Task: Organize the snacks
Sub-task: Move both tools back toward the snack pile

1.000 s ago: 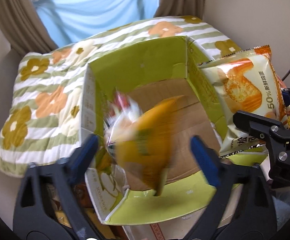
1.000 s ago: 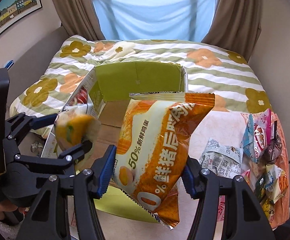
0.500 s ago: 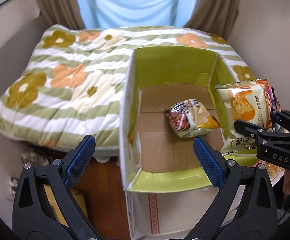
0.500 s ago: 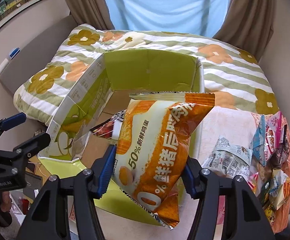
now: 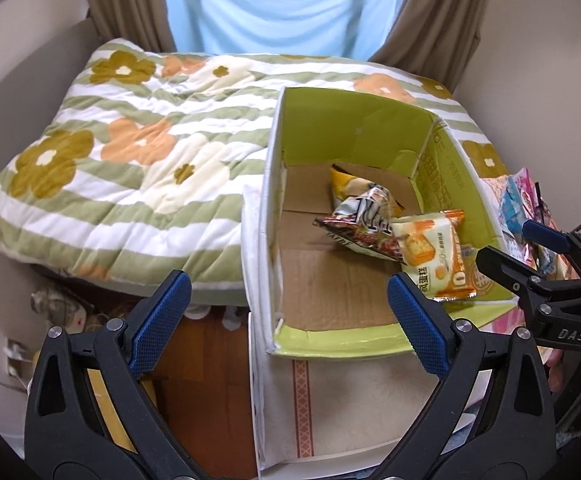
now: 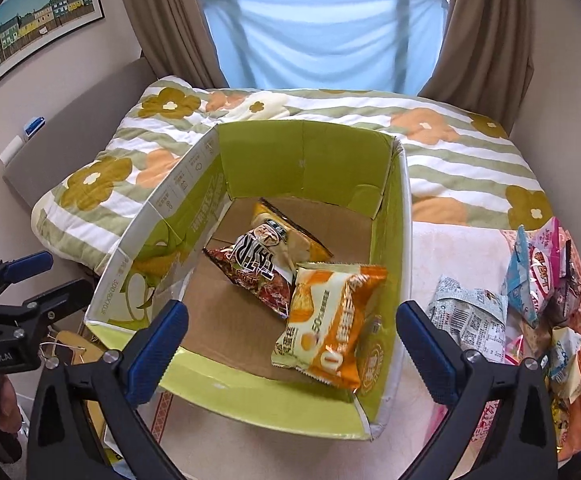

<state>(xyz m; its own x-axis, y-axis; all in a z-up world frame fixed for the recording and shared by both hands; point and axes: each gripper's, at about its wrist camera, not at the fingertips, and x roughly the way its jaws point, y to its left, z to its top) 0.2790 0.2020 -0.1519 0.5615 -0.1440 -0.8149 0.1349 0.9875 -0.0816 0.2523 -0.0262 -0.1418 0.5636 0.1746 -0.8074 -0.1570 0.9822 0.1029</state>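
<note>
Here both tongs stood spread wide and held nothing. The left tongs [image 5: 286, 312] hung over the near left corner of the green-lined cardboard box [image 5: 354, 128], and the right tongs [image 6: 290, 340] hovered above its near edge. In the left wrist view the right tongs [image 5: 526, 240] showed at the right side, beside the box's right wall; in the right wrist view the left tongs [image 6: 38, 276] showed at the far left, outside the box.

Inside the box, on its brown floor, lay three snack packets. The orange cake packet [image 6: 326, 320] rested nearest, against the right wall, its upper edge overlapping the dark red-brown packet [image 6: 256, 276]. Behind that one a yellow packet [image 6: 286, 228] lay toward the back wall, partly covered.

To the right of the box, a heap of loose snack packets [image 6: 538, 276] lay on a pale pink cloth [image 6: 458, 248], with a grey printed packet [image 6: 470, 316] closest to the box. The box sat against a bed with a green-striped floral quilt [image 5: 130, 160].
</note>
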